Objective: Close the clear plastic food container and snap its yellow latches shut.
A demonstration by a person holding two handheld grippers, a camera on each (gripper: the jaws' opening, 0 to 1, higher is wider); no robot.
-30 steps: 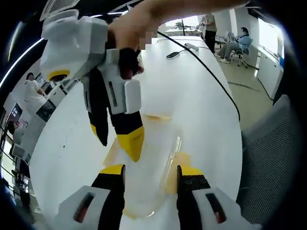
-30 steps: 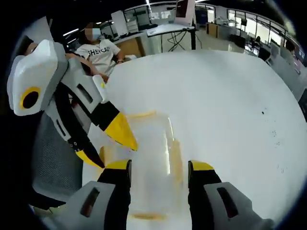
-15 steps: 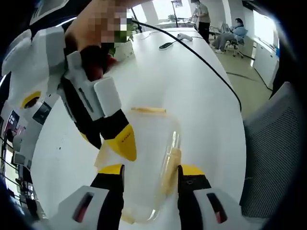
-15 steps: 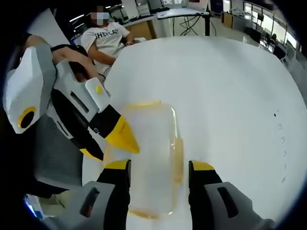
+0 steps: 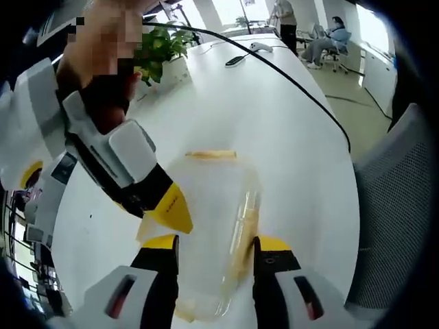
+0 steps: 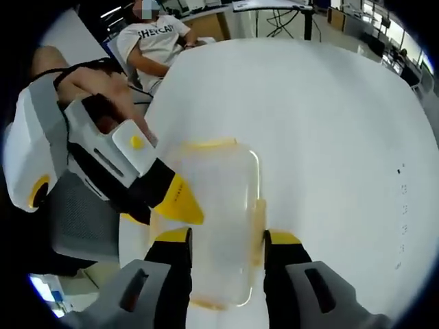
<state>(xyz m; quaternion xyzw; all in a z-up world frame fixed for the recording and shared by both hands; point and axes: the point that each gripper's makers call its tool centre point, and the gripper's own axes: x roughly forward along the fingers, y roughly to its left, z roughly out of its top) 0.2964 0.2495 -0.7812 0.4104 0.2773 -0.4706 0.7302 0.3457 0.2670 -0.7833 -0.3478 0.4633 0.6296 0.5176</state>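
Note:
A clear plastic container [image 5: 209,205] with its lid on lies on the white table [image 5: 274,130]; it has yellow latches at its far end [image 5: 211,155] and along its right side [image 5: 247,229]. My left gripper [image 5: 217,243] is open above its near end, one jaw on each side. The right gripper's yellow fingertip [image 5: 171,209] hangs over the container's left edge. In the right gripper view the same container [image 6: 219,199] lies ahead of my open right gripper [image 6: 226,238], with yellow latches at its far end [image 6: 206,144] and right side [image 6: 258,223]. The left gripper's fingertip [image 6: 180,202] points at its left edge.
A black cable [image 5: 295,75] runs across the far table, near a potted plant [image 5: 161,51]. A grey mesh chair [image 5: 398,205] stands off the right edge. In the right gripper view a person in a white T-shirt [image 6: 154,38] sits beyond the table and a grey chair [image 6: 75,219] is at left.
Both cameras have tipped down, so the container lies more fully in view. The right gripper has dropped lower over its left edge, and the right jaws stand slightly closer together.

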